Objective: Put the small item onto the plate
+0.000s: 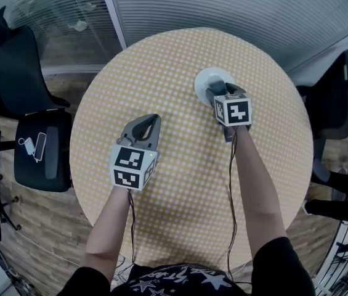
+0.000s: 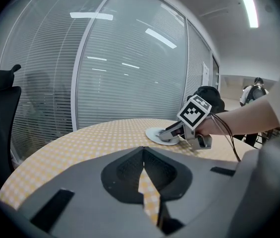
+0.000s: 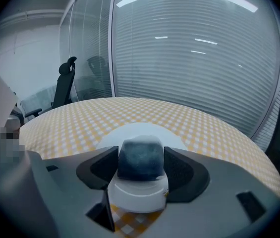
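Observation:
A small item (image 3: pixel 140 158), with a dark blue-grey top on a white round base, sits between the jaws of my right gripper (image 3: pixel 140 153), which is shut on it. The item hangs just over the near edge of the white plate (image 3: pixel 144 131). In the head view the right gripper (image 1: pixel 218 89) covers part of the plate (image 1: pixel 202 79) and hides the item. From the left gripper view the plate (image 2: pixel 154 134) lies under the right gripper (image 2: pixel 171 136). My left gripper (image 1: pixel 151 119) is shut and empty, low over the checkered table (image 1: pixel 161 60), left of the plate.
The round table with yellow checked cloth (image 2: pixel 100 135) ends close to a glass wall with blinds. A black office chair (image 1: pixel 23 79) stands at the left with a white charger (image 1: pixel 35 145) on a seat. Another dark chair (image 1: pixel 340 103) stands at the right.

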The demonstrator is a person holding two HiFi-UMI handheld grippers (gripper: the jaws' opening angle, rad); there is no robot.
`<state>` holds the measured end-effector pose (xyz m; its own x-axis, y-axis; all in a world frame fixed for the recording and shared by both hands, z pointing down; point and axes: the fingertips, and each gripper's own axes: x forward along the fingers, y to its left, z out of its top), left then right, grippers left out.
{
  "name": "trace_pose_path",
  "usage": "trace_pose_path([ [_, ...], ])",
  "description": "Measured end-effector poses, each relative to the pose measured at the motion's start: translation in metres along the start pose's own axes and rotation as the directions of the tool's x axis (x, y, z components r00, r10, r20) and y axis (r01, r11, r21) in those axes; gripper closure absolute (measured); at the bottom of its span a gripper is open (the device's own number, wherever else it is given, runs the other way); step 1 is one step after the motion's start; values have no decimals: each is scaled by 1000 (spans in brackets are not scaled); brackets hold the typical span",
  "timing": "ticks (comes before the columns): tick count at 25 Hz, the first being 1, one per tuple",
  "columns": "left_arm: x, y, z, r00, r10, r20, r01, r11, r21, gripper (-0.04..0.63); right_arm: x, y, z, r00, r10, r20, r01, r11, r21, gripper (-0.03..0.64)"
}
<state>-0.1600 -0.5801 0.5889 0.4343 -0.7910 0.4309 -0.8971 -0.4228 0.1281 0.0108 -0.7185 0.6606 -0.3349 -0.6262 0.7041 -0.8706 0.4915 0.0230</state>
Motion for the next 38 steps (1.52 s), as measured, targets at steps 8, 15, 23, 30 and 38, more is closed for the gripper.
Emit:
trace_pose_path([
  [8, -6, -2, -3, 1000, 4, -2, -4, 1000, -8, 589, -5, 0, 1, 1000, -21, 14, 21, 1000, -15, 319],
  [15, -26, -2, 10, 1000, 21, 16, -21, 1000, 1, 589, -36, 11, 11, 997, 0, 75, -1, 1000, 13, 318],
  [23, -67, -24, 51, 996, 32, 86, -35, 999, 29, 589, -117, 38, 45, 962, 52, 268, -61, 998, 26, 323],
  [30, -124, -59, 88, 984, 33, 178, -42, 998, 49, 589, -208, 73, 57, 920, 94, 380, -84, 996, -43, 490],
  [38, -186, -115, 105, 970, 14, 243, -36, 996, 83, 589, -309, 118, 41, 861, 208, 465, -168, 978, -126, 557],
])
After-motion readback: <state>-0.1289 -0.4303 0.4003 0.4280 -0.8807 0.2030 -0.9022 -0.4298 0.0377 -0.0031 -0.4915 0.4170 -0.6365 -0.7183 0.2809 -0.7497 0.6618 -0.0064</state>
